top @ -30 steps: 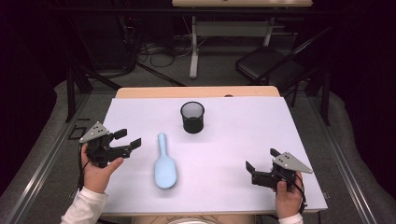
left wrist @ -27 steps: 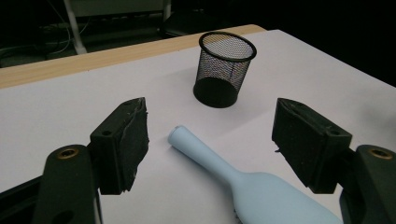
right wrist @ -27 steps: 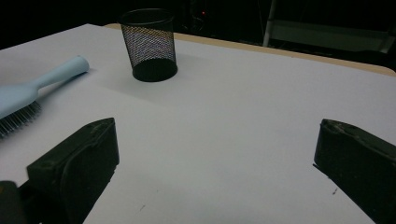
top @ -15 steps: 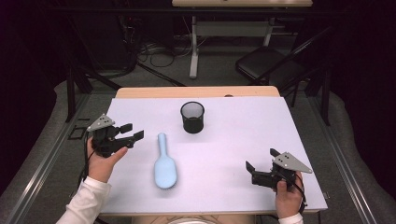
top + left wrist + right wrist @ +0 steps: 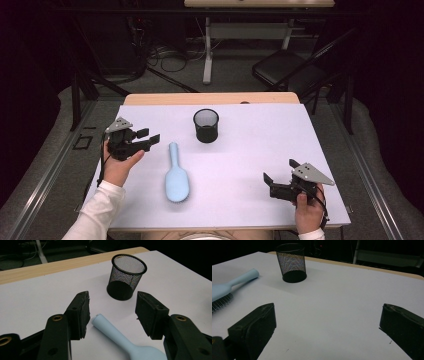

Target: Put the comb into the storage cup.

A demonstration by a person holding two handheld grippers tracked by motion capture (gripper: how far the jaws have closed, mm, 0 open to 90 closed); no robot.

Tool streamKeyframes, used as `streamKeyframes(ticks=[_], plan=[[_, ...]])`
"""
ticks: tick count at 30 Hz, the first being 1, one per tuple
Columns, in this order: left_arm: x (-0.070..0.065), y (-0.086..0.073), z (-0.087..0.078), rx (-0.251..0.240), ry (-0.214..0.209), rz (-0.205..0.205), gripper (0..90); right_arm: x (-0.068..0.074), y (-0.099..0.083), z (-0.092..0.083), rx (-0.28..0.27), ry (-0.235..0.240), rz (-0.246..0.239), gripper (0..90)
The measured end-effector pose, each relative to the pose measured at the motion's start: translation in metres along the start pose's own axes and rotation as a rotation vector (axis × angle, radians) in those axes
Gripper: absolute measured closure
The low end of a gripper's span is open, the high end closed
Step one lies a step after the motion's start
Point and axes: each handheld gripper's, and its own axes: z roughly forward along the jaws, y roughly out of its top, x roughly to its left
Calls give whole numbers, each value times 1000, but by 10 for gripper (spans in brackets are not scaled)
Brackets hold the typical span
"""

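A light blue hairbrush (image 5: 176, 175) lies on the white sheet, its handle pointing away toward a black mesh cup (image 5: 206, 125). My left gripper (image 5: 150, 136) hovers just left of the handle's end, aimed at it. In the left gripper view the jaws (image 5: 112, 302) stand half apart and have just been closing; the handle tip (image 5: 107, 330) lies low between them, untouched, with the cup (image 5: 127, 275) beyond. My right gripper (image 5: 279, 171) rests open at the front right. Its view (image 5: 328, 312) has bare sheet between the jaws, with the cup (image 5: 292, 262) and brush (image 5: 232, 287) farther off.
The white sheet (image 5: 260, 145) covers most of a wooden table whose far edge (image 5: 210, 98) shows. Beyond it are a dark chair (image 5: 290, 75), white desk legs (image 5: 207, 55) and cables on the floor. Grey floor lies on both sides.
The left gripper has moved right and away from the person, toward the brush handle, and its jaws have narrowed. The right gripper, brush and cup have stayed put.
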Motion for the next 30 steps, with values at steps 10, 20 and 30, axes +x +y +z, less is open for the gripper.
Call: streamKeyframes(ticks=[10, 20, 30], plan=[[4, -1, 17, 29, 24, -7, 472, -1, 0, 0, 2, -1, -3, 5], [5, -3, 32, 15, 40, -29, 484, -2, -1, 1, 3, -1, -7, 7], [4, -5, 49, 22, 34, -13, 503, -2, -1, 1, 7, 3, -4, 10]])
